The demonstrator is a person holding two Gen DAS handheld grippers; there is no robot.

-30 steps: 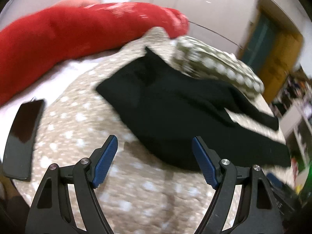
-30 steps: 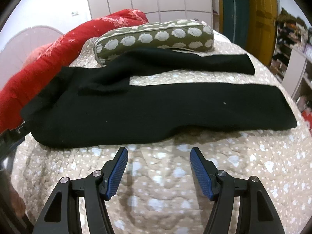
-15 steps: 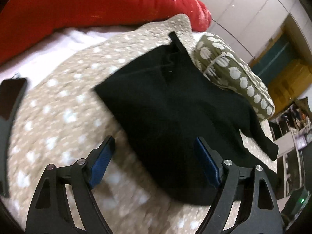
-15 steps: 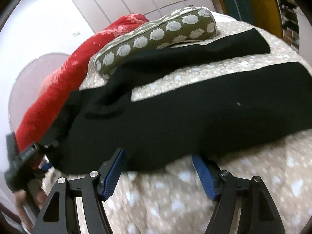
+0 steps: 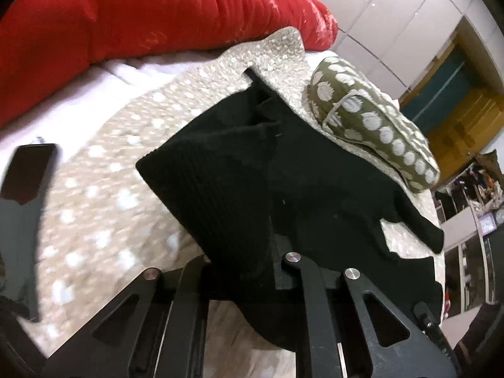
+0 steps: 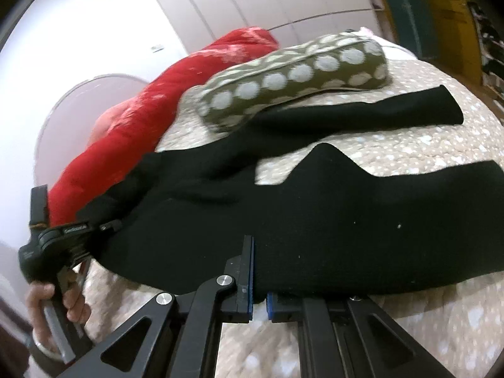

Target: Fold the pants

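Both grippers, open half a second ago, now pinch the black pants (image 5: 315, 189) on the spotted bedspread (image 5: 104, 195): the left gripper (image 5: 242, 271) clamps the waist corner, the right gripper (image 6: 259, 286) clamps the near leg edge, cloth spreading ahead of its jaws.

Black ribbed-knit pants (image 5: 283, 182) lie spread across the middle of the left wrist view, the waist end pulled up toward the bottom centre and bunched there, a fold of cloth standing in a ridge. In the right wrist view the pants (image 6: 315, 220) fill the centre band: 2 legs run toward the right edge, the far one higher in the frame, and the near edge is lifted at bottom centre.
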